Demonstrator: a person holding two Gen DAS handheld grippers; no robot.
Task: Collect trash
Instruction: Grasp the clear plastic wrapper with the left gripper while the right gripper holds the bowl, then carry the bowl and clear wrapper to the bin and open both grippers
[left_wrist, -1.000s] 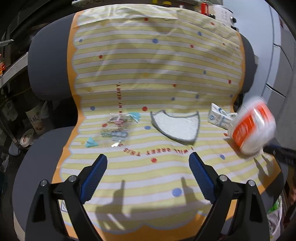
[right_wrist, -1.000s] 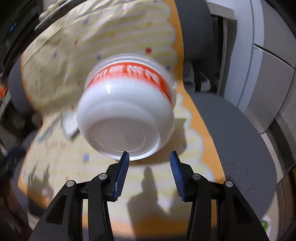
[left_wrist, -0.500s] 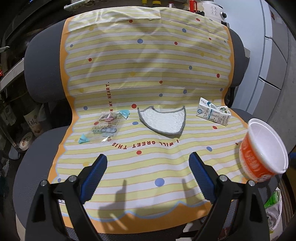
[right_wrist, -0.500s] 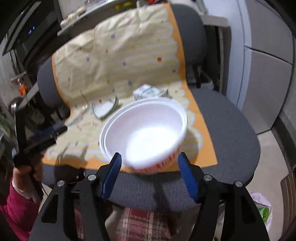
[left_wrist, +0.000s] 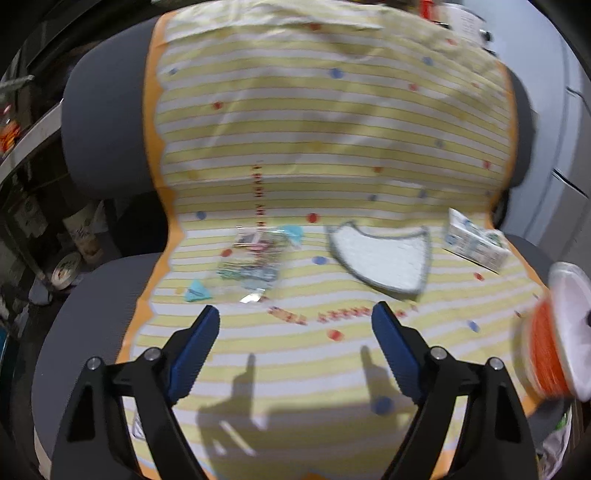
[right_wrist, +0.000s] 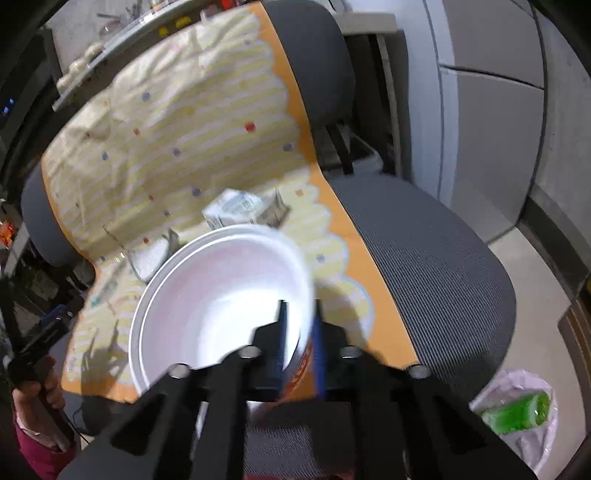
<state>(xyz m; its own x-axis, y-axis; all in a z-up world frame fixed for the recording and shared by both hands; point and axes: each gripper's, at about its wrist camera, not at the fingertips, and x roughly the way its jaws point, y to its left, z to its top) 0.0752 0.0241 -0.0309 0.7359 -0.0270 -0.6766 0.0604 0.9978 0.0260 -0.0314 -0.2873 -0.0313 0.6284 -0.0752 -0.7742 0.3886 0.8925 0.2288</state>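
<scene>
left gripper (left_wrist: 295, 328) hovering over the striped yellow cloth (left_wrist: 332, 129) on the grey chair (left_wrist: 96, 122), jaws wide but closing in, nothing between them. ahead of it, left to right: crinkly clear wrapper (left_wrist: 255, 258), white bib-shaped patch (left_wrist: 384, 258), small milk carton (left_wrist: 474, 243) near the cloth's right edge. right gripper (right_wrist: 299, 332) pinched tight on the rim of the white and orange foam bowl (right_wrist: 221, 295), bowl tipped up off the seat's front edge. plastic bag (right_wrist: 517, 417) with a green bottle (right_wrist: 515, 413) on the floor at far right.
</scene>
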